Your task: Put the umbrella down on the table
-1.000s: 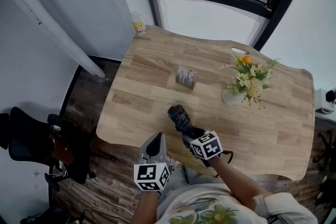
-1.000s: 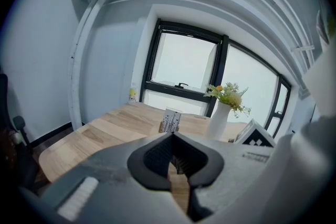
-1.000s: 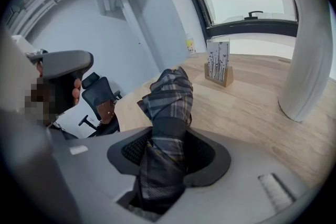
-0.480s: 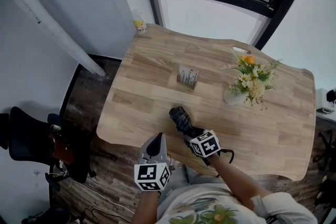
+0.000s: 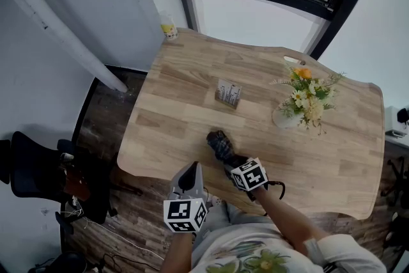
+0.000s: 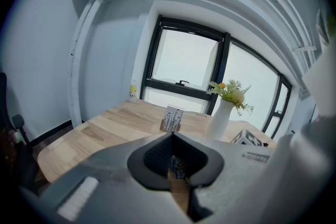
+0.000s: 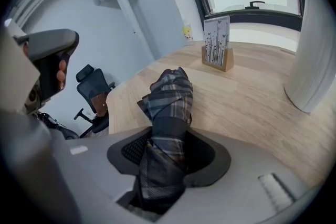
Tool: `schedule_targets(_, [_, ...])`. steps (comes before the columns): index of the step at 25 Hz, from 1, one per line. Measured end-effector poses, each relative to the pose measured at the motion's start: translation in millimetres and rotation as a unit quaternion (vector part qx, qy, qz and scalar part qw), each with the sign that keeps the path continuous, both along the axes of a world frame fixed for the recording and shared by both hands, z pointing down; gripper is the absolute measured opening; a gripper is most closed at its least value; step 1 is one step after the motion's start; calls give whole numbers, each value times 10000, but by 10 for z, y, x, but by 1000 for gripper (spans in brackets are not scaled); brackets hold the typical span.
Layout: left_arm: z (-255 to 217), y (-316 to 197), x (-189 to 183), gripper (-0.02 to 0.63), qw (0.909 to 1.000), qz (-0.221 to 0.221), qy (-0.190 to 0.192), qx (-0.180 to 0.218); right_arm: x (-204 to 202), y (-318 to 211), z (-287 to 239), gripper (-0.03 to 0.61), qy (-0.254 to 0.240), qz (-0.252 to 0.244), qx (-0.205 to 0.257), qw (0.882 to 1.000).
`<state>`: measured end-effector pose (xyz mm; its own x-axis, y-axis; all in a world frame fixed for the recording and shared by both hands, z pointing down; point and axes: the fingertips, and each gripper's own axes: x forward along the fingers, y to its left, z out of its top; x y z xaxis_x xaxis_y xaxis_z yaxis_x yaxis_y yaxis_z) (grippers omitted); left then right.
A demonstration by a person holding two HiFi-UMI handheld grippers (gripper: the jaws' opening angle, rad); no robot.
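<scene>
A folded plaid umbrella [image 5: 220, 145] sticks out over the wooden table [image 5: 179, 93] near its front edge. My right gripper [image 5: 236, 165] is shut on its near end and points steeply down. In the right gripper view the umbrella [image 7: 170, 99] runs out from between the jaws of the right gripper [image 7: 168, 150], its far end low over the wood; I cannot tell whether it touches. My left gripper [image 5: 189, 179] hangs off the table's front edge, left of the umbrella. In the left gripper view the left gripper [image 6: 178, 171] stands shut with nothing in it.
A white vase of flowers [image 5: 289, 116] stands right of the middle of the table. A small card holder [image 5: 227, 94] sits at the centre and a little bottle [image 5: 169, 30] at the far left corner. A black office chair [image 5: 32, 169] is on the floor at the left.
My right gripper has sunk a little toward the table with the umbrella still in it. The left gripper has stayed where it was.
</scene>
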<state>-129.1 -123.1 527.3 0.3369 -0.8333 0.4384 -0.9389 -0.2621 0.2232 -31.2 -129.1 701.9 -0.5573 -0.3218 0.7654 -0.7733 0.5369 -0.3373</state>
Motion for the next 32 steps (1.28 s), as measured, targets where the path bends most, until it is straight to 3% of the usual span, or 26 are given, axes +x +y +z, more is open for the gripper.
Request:
schedule_targets(20, [33, -51, 29, 5, 10000, 69, 31, -21, -25, 31, 108, 202, 107, -216, -80, 9997])
schedule_targets(32, [-23, -41, 13, 5, 10000, 62, 27, 45, -15, 66, 138, 298, 390, -319, -136, 9986])
